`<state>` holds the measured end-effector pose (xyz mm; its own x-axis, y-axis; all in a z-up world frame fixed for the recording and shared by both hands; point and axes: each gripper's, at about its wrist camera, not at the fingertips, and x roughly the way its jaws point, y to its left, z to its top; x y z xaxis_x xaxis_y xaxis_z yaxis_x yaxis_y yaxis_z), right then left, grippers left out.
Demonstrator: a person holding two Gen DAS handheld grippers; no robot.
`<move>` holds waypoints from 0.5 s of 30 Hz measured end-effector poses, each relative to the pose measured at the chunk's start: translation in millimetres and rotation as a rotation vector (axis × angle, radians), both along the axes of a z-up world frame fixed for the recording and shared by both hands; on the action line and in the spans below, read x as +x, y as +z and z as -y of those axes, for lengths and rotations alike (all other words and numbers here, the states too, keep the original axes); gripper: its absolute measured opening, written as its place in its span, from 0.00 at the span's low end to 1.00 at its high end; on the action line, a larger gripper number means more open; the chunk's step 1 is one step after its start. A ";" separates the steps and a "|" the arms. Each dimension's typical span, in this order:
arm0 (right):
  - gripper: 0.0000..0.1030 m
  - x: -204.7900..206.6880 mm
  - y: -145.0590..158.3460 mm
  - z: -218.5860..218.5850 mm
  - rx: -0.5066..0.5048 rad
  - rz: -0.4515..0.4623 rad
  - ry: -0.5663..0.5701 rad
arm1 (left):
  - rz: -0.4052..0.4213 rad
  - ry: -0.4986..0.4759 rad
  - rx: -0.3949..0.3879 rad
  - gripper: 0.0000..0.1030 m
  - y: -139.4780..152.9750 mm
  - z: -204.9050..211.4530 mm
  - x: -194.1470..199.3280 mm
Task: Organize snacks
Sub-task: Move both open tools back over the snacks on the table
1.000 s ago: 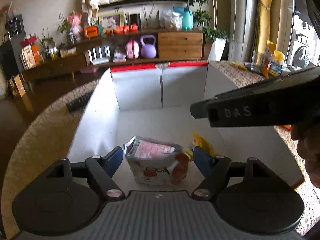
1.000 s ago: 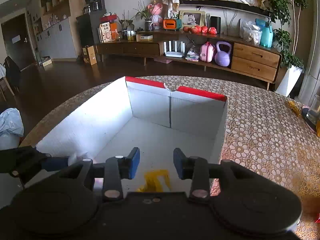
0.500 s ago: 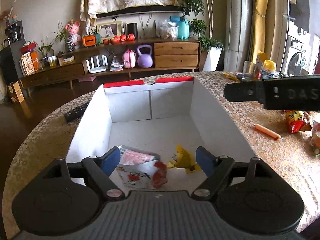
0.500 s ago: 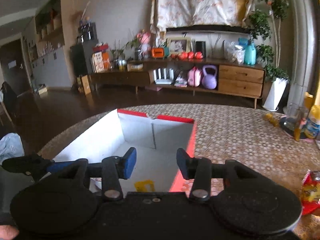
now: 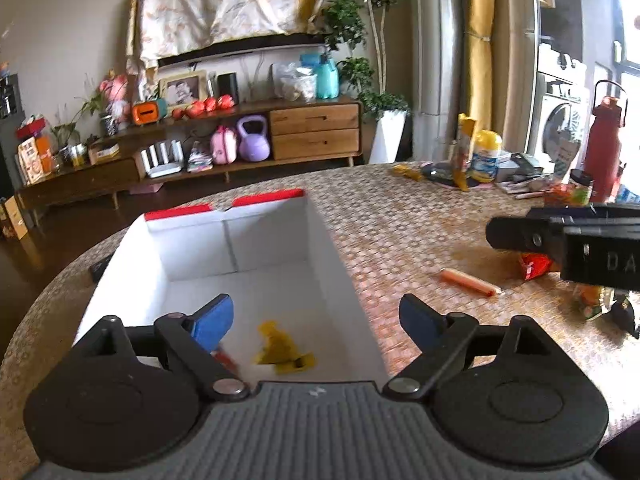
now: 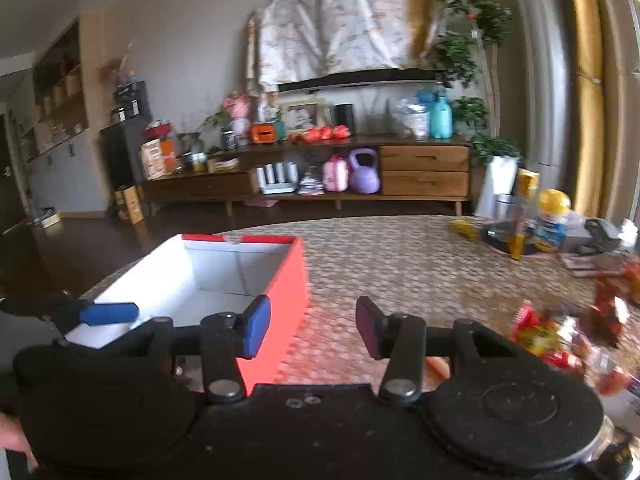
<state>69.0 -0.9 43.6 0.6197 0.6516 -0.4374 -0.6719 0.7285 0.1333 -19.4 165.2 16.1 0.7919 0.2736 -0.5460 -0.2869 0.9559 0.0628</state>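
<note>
A red box with white inner walls point(image 5: 332, 248) stands on the round table; it also shows in the right wrist view point(image 6: 288, 280). A yellow snack packet point(image 5: 282, 350) lies on its floor, and a red-and-white packet edge point(image 5: 226, 356) peeks out behind my left finger. My left gripper point(image 5: 316, 318) is open and empty above the box's near right wall. My right gripper point(image 6: 312, 328) is open and empty, to the right of the box. An orange sausage stick point(image 5: 468, 282) and several red and yellow snack packets point(image 6: 560, 340) lie on the table to the right.
The table has a patterned brown cloth point(image 5: 400, 220). At its far right stand a red bottle point(image 5: 604, 140), a yellow-capped jar point(image 5: 486, 156) and assorted clutter. The right gripper's body point(image 5: 568, 240) crosses the left wrist view. A wooden sideboard point(image 6: 400, 172) lines the far wall.
Both grippers have risen and swung right, away from the box interior. The left gripper has left the red-and-white packet in the box. The right gripper now faces the table's snack packets.
</note>
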 end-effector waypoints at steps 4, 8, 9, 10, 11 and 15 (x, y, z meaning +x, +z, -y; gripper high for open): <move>0.46 1.1 -8.1 25.4 0.004 0.002 -0.059 | 0.014 -0.040 0.001 0.88 3.6 19.2 8.3; 0.46 5.8 -17.5 51.0 0.007 -0.004 -0.128 | 0.020 -0.085 0.001 0.89 5.7 39.6 20.2; 0.46 6.3 -19.7 56.9 0.008 -0.006 -0.143 | 0.023 -0.096 0.002 0.89 5.6 44.2 22.0; 0.46 7.1 -21.9 63.7 0.011 -0.009 -0.159 | 0.023 -0.110 0.003 0.89 5.8 49.7 25.5; 0.46 6.6 -24.7 70.1 0.012 -0.010 -0.174 | 0.023 -0.120 0.004 0.90 5.4 55.1 27.2; 0.46 9.6 -33.5 94.5 0.005 -0.010 -0.239 | 0.021 -0.164 0.003 0.91 2.3 72.8 40.3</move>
